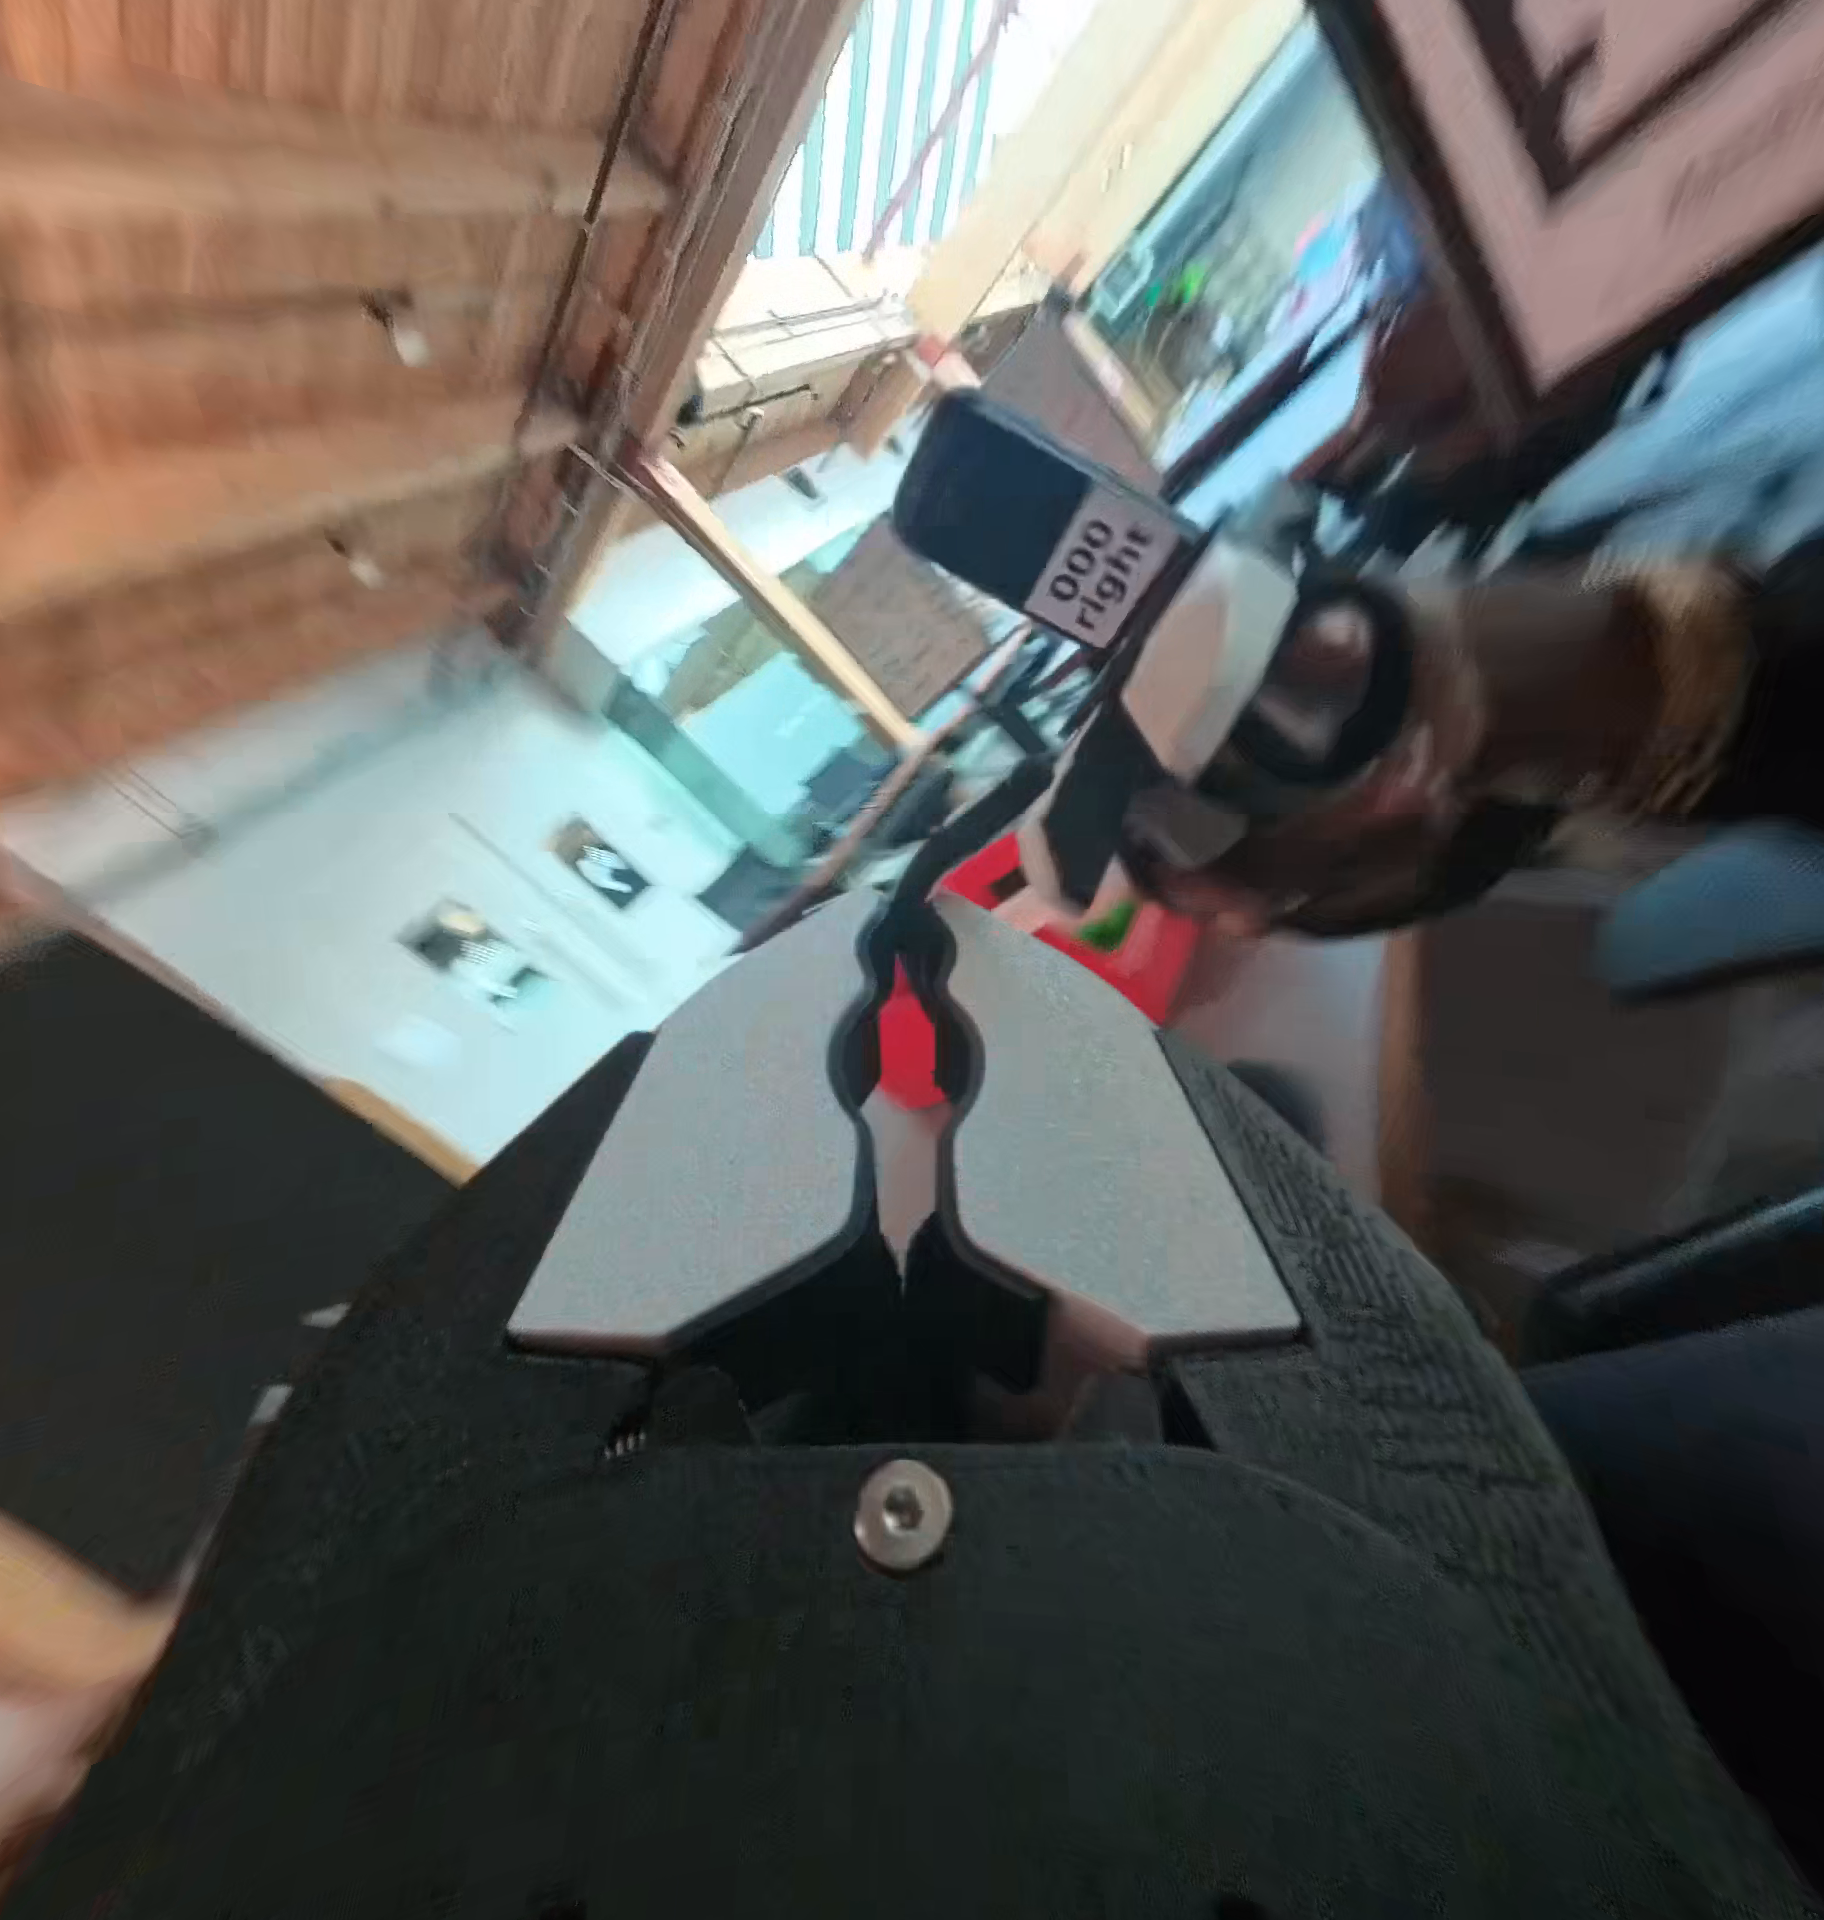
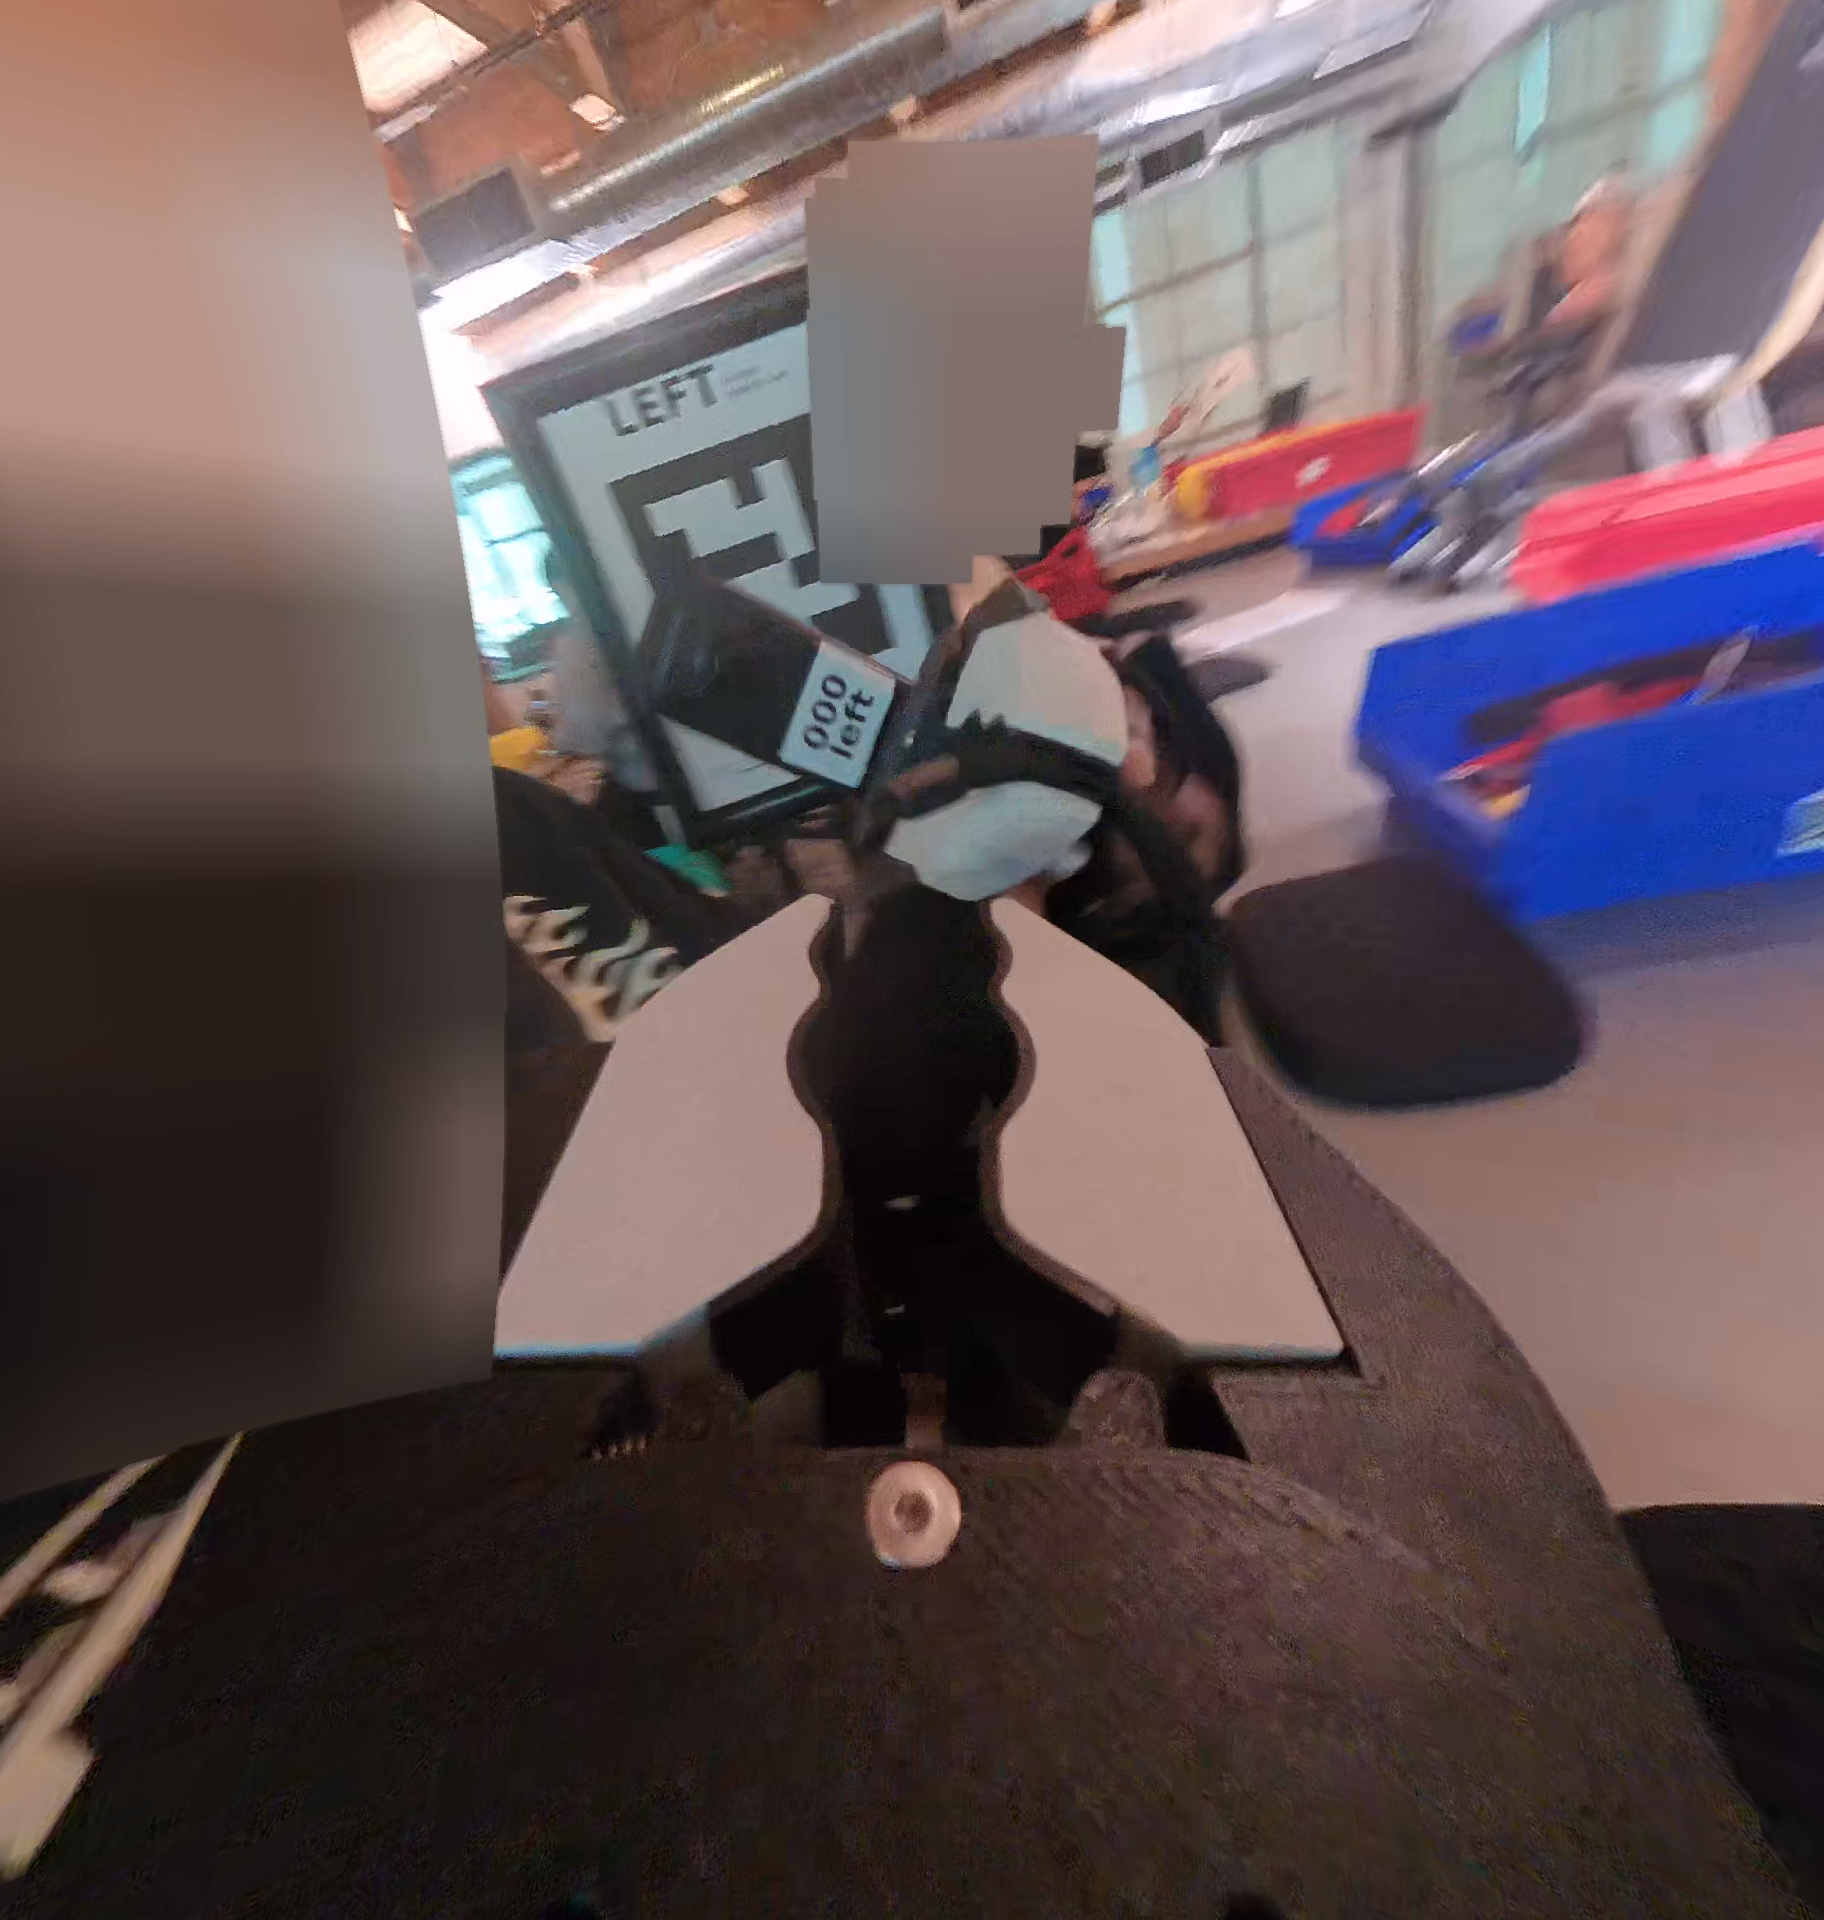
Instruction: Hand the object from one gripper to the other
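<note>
Brick wall [image 1: 212, 436] adjoins bright glazed windows [image 1: 887, 114], daylight entering. Metal ducting [image 2: 700, 156] runs below the ceiling. Blue bins [image 2: 1614, 748] and red bins [image 2: 1303, 468] stand on grey floor [image 2: 1510, 1247].

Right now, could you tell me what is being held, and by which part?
The left gripper pinches a thin black strip by one end; the right gripper's jaws stand open.

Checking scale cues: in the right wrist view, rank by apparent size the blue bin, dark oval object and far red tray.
1. blue bin
2. dark oval object
3. far red tray
The tray is farther off, so its true size is unsure.
</note>
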`<state>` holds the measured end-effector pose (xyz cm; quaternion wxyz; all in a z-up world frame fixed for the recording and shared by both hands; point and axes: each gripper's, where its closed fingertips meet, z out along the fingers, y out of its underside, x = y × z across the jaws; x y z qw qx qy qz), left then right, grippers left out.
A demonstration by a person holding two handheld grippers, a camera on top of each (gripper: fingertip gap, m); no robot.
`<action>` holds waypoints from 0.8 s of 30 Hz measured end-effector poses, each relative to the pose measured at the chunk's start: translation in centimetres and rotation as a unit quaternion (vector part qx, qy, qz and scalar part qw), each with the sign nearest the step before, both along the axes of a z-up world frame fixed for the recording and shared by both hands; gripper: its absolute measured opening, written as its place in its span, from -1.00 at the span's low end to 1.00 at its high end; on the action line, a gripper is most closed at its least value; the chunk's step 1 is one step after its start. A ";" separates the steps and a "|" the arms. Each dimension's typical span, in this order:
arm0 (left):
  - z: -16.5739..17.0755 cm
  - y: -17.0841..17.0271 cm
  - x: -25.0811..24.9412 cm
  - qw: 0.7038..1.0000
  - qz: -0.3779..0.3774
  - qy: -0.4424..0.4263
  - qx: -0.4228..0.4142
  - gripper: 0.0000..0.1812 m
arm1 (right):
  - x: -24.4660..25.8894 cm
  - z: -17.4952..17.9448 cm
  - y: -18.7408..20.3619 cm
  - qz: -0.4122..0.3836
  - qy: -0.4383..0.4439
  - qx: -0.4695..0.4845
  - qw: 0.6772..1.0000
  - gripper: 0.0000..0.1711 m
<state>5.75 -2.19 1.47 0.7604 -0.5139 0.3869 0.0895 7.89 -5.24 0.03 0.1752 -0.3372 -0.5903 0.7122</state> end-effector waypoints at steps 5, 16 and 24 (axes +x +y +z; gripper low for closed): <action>0.5 -1.0 0.4 0.933 -0.180 -0.242 -0.196 -0.96 | -0.9 1.3 2.7 -0.166 0.120 0.113 0.972 -0.71; -0.2 -1.6 1.9 0.857 -0.291 -0.308 -0.293 -0.95 | -1.6 -0.1 0.2 -0.079 0.076 0.068 0.992 -0.82; 0.1 -1.2 1.5 0.849 -0.287 -0.335 -0.290 -0.82 | -1.6 -0.1 0.6 -0.086 0.070 0.068 0.991 -0.95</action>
